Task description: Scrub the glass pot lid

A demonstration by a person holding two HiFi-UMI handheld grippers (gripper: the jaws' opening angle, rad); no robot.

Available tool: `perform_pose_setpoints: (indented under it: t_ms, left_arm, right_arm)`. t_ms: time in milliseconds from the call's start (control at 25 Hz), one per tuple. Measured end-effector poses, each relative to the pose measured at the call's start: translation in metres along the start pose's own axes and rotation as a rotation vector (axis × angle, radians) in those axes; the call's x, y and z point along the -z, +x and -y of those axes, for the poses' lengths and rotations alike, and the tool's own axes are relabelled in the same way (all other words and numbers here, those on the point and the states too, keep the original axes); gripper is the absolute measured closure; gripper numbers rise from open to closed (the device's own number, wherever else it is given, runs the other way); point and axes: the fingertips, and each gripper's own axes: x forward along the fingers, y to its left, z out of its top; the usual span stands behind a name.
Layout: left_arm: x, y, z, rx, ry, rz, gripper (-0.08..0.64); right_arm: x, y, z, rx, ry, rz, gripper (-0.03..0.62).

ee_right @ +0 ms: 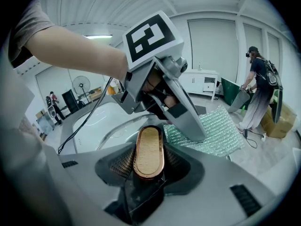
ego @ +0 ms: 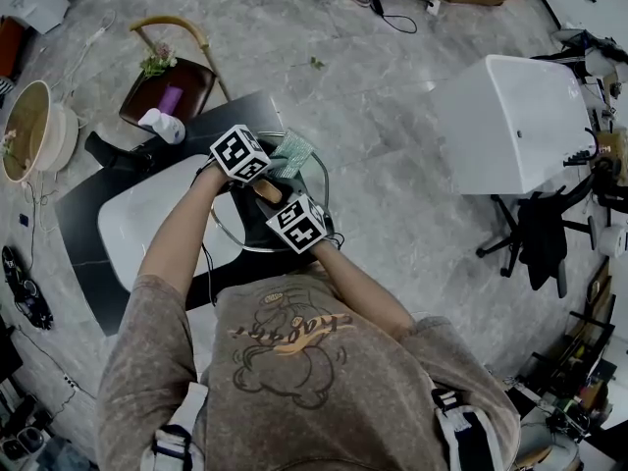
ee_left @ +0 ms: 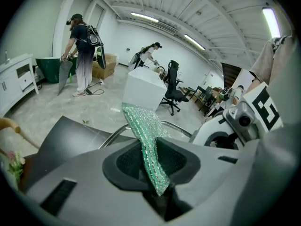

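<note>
Grey stone-look flooring and a black surface [ego: 88, 209] carrying a white oblong basin [ego: 137, 219] frame a person at work with a gripper in each hand. The right gripper [ee_right: 148, 160] has its jaws clamped on the oval, wood-faced, copper-rimmed handle [ee_right: 148, 149] of the round, steel-rimmed glass pot lid [ego: 240, 224]. The lid spreads out just beyond and below those jaws. The left gripper [ee_left: 156, 175] has its jaws pinched shut on a glittery green mesh scrubbing cloth [ee_left: 141, 126]. The cloth's free end stands up past the jaw tips, and the lid's rim lies directly ahead of them.

The handle's long axis runs straight away between the right jaws, along the line they point. The lid's handle side faces up toward the person; how far it tilts cannot be told.

Scrubbing well here likely means gripping the handle firmly so the lid does not swivel. The cloth should lie flat on the glass rather than dab with its edge, and work in overlapping strokes from the handle out to the rim.
</note>
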Motion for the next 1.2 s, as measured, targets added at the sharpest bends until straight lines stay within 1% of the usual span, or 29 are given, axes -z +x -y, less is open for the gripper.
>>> perform_pose_setpoints:
  t_ms: [280,440,720,920,1200]
  left_arm:
    - [0.006,-0.011,-0.011,-0.056,-0.017,0.015,0.468]
    - [0.011,-0.021,-0.016,-0.101,-0.028,0.032,0.468]
    - [0.025,-0.038,-0.026,-0.180,-0.072,0.065,0.468]
    - [0.037,-0.047,-0.032,-0.208,-0.101,0.064,0.468]
    - [0.048,-0.059,-0.032,-0.247,-0.121,0.073,0.468]
  right_arm:
    - [0.000,0.000,0.000,-0.002,0.000,-0.002,0.408]
    - [-0.001,0.001,0.000,-0.003,-0.003,0.001,0.408]
    - [-0.001,-0.001,-0.001,-0.005,-0.004,-0.006,0.408]
    - [0.000,0.000,-0.001,-0.006,-0.005,-0.009,0.408]
    - [0.000,-0.002,0.000,-0.009,-0.006,-0.012,0.408]
